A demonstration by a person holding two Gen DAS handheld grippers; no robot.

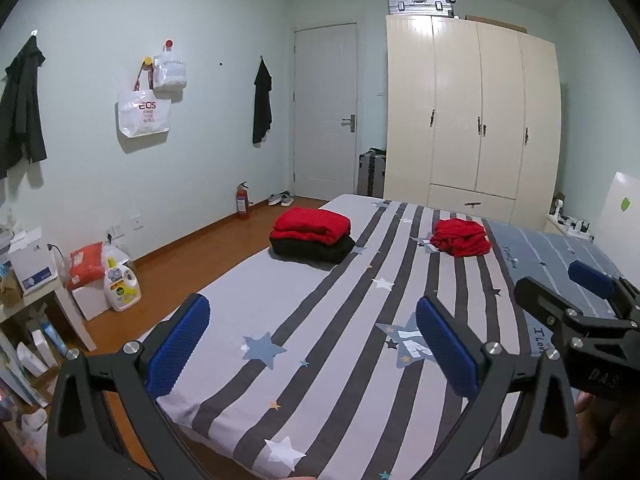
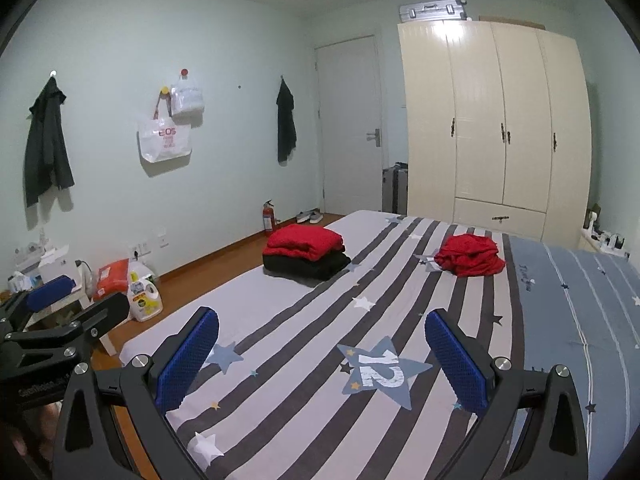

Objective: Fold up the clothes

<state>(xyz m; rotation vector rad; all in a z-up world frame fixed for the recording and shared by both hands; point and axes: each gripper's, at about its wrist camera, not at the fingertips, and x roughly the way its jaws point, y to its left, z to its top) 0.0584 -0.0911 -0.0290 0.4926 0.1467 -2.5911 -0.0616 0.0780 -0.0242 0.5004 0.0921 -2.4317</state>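
At the left centre of both views a folded stack [image 1: 312, 240] sits on the striped bed [image 1: 320, 360], a red garment squared on top of a black one, so that part looks done. Moving right, at the centre right of the frame, the crumpled red garment [image 2: 470, 255] lies in a loose heap, apart from the stack and well beyond both tools; it appears to be the piece still to fold. Along the bottom edge, the left gripper [image 1: 312, 342] and right gripper [image 2: 322, 354] each hang above the sheet with jaws spread wide and nothing between the blue pads. To do this step well, I would reach both toward the heap together, pinch two opposite edges of the fabric rather than its bunched middle, and lift and spread it flat on the stripes before making any fold.
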